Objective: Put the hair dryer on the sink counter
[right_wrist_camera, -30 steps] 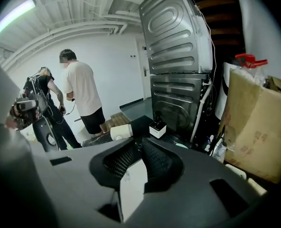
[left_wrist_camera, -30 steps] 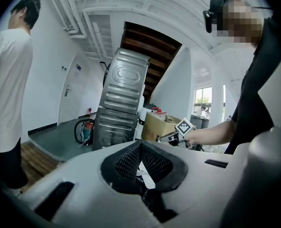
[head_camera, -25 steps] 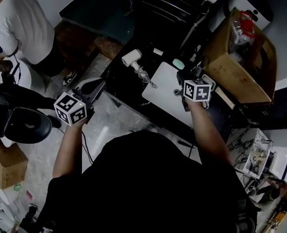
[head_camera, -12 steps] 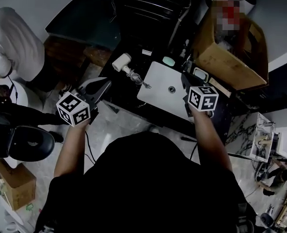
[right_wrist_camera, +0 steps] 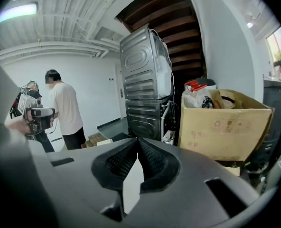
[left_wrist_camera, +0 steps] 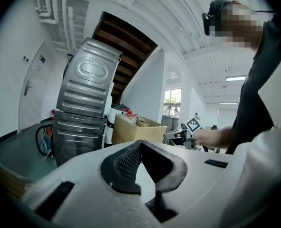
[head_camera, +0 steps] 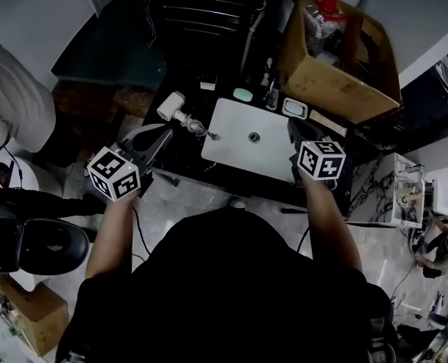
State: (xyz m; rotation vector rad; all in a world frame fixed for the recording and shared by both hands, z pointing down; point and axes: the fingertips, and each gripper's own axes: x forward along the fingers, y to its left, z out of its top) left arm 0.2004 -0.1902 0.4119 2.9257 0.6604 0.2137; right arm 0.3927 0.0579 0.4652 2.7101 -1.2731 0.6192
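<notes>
The hair dryer (head_camera: pixel 171 106) lies on its side on the dark desk (head_camera: pixel 185 151), just left of the white sink basin (head_camera: pixel 235 148), with its cord (head_camera: pixel 199 128) trailing loosely toward the basin's edge. Nothing props it up and nothing touches it, so it looks already set down where the task wants it, clear of the bowl so it cannot slide in. The left tongs (left_wrist_camera: pixel 140 143) are closed tip to tip with nothing between them. They hover level off the desk's front edge, near the dryer but apart from it. The right tongs (right_wrist_camera: pixel 138 139) have just been closing and now meet with nothing between them, held above the basin's right end and well apart from the dryer. Both empty and clear of the desk, they look to be at rest, not reaching. A cardboard box (head_camera: pixel 337 78) stands behind the basin, and a person in a white shirt (head_camera: pixel 12 104) stands off to the left.
</notes>
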